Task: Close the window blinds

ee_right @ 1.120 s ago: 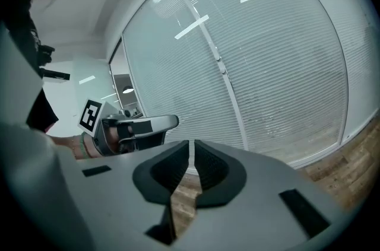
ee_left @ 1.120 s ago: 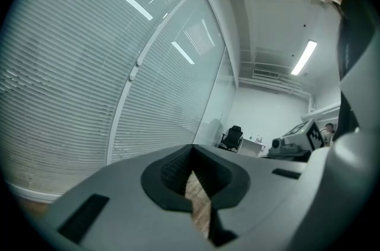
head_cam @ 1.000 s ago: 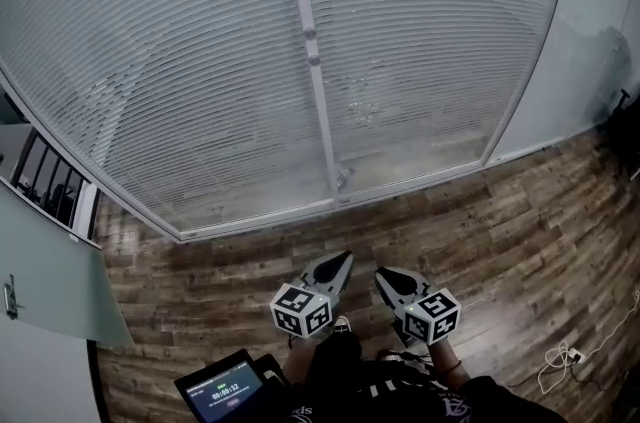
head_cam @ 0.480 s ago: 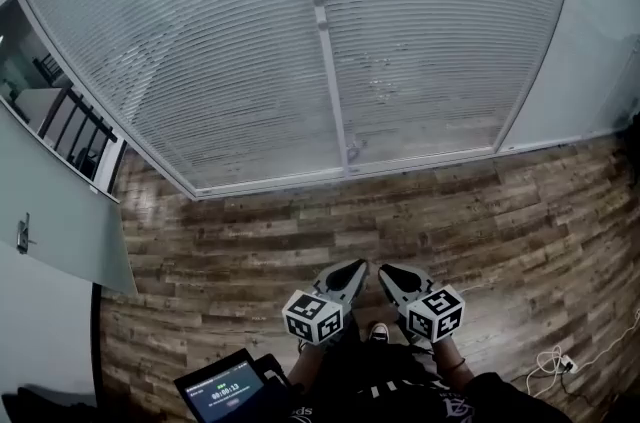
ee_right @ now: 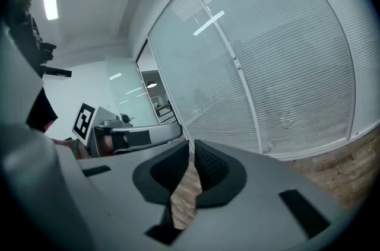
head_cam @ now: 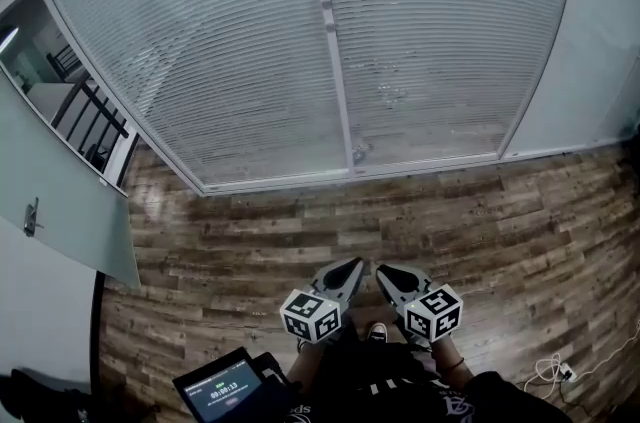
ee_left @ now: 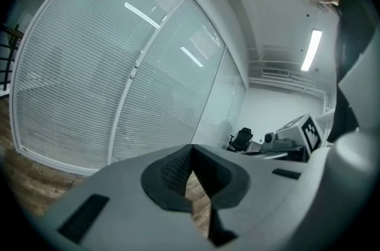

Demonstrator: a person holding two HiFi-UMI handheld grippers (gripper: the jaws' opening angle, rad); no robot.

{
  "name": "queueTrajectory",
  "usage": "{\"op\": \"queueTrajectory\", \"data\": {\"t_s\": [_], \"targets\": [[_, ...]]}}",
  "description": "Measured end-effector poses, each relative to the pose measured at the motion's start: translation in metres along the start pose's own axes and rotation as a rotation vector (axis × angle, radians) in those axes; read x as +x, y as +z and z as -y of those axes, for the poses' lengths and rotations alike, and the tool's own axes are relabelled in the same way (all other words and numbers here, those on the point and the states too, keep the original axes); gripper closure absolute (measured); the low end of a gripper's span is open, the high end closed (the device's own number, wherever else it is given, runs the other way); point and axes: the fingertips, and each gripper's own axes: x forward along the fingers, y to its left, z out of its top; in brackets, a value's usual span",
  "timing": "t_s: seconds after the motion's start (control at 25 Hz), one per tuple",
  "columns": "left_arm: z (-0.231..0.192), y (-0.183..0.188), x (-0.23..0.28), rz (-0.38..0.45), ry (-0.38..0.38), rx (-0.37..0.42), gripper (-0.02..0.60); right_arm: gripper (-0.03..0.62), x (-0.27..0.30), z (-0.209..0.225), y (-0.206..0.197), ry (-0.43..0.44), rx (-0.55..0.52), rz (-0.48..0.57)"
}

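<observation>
Hanging floor-length, the window blinds (head_cam: 200,61) run their slats horizontally.

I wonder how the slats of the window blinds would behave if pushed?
The blinds are many thin, closely spaced slats, so they would probably be light and flex or sway rather than resist. Ceiling-light reflections across them suggest glass in front, so a push might meet a stiff pane instead.

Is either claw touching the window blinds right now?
No, in the head view the left claw and the right claw hang over the wood floor, well short of the window blinds.
</observation>
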Motion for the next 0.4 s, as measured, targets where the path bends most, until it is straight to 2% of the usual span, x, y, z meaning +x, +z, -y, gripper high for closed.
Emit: {"op": "queueTrajectory", "data": {"t_s": [0.4], "targets": [[-0.006, 0.001, -0.015, 0.011, 0.018, -0.001, 0.577, 0.554, 0.004, -0.007, -0.001, -0.002, -0.009, 0.000]]}}
